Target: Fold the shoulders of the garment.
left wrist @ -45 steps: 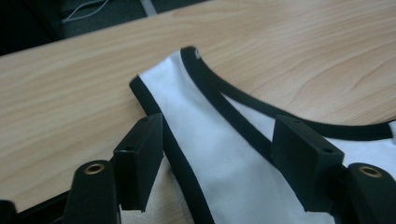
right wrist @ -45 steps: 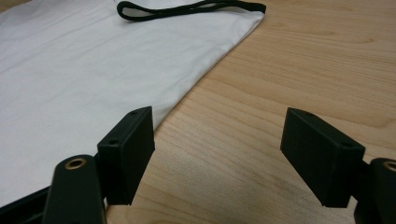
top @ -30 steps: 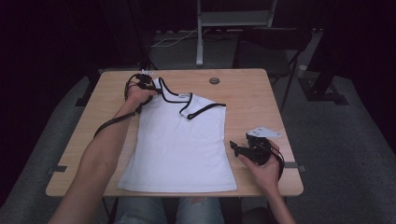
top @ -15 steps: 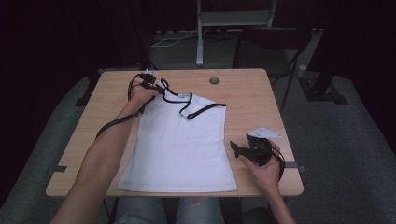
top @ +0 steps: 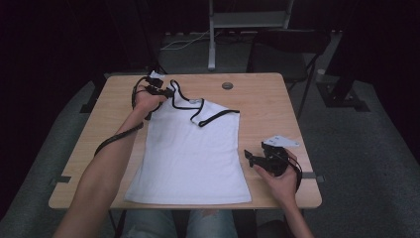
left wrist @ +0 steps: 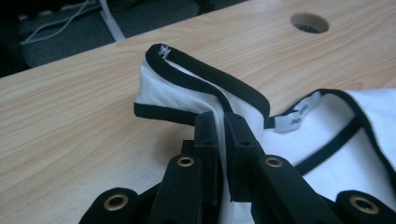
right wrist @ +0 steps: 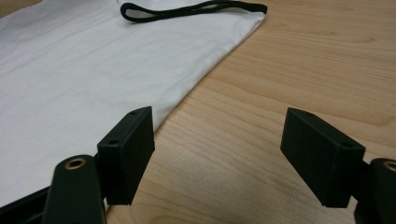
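A white sleeveless shirt (top: 193, 148) with black trim lies flat on the wooden table (top: 257, 99), neck end away from me. My left gripper (top: 166, 92) is at its far left corner, shut on the left shoulder strap (left wrist: 187, 77). The white cloth is pinched between the jaws of the left gripper (left wrist: 220, 119), and the black-edged loop stands up off the table. The neck label (left wrist: 299, 112) shows just beyond. My right gripper (top: 250, 158) rests open on bare wood beside the shirt's right edge (right wrist: 93, 60), and nothing is between the jaws of the right gripper (right wrist: 219, 135).
A round cable hole (top: 227, 86) sits in the table near its far edge. The other shoulder strap (top: 218, 115) lies flat on the shirt's far right. A chair (top: 287, 49) and a stand's post (top: 211, 34) are beyond the table.
My left hand has shifted a little toward the far side and risen, and the strap's loop now stands bunched off the table. The right hand has kept still.
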A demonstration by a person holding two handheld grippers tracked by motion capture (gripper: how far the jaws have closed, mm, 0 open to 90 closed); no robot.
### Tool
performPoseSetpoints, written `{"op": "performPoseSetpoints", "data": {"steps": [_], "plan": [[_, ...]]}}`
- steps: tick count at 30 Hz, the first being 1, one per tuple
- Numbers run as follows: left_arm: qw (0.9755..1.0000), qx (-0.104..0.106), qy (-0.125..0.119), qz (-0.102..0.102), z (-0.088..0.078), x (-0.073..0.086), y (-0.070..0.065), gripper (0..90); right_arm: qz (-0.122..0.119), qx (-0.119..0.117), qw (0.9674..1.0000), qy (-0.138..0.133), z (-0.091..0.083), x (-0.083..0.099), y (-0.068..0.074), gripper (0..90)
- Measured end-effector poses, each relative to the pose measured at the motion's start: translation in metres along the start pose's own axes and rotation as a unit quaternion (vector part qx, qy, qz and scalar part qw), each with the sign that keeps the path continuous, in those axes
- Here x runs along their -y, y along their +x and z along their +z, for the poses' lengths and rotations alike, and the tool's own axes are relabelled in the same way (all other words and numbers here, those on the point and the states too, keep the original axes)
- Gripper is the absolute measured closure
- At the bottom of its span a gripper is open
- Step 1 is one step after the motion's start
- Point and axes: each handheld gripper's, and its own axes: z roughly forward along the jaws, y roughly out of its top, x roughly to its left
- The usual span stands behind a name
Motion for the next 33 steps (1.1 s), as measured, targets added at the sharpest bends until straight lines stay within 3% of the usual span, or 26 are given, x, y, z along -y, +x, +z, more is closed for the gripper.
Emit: {"op": "performPoseSetpoints", "data": {"steps": [17,25,33], "plan": [[0.9988,0.001,-0.036,0.032,-0.031,0.013,-0.028,85.0,-0.005,0.002,1.0000,0.003,0.001,0.000,0.001,25.2],[0.9988,-0.001,-0.040,0.028,-0.033,0.023,-0.029,85.0,-0.007,0.003,1.0000,0.004,0.001,0.000,0.002,25.2],[0.9979,-0.005,-0.052,0.038,-0.038,0.028,-0.032,85.0,-0.005,0.004,1.0000,0.005,0.001,0.000,0.002,25.1]]}}
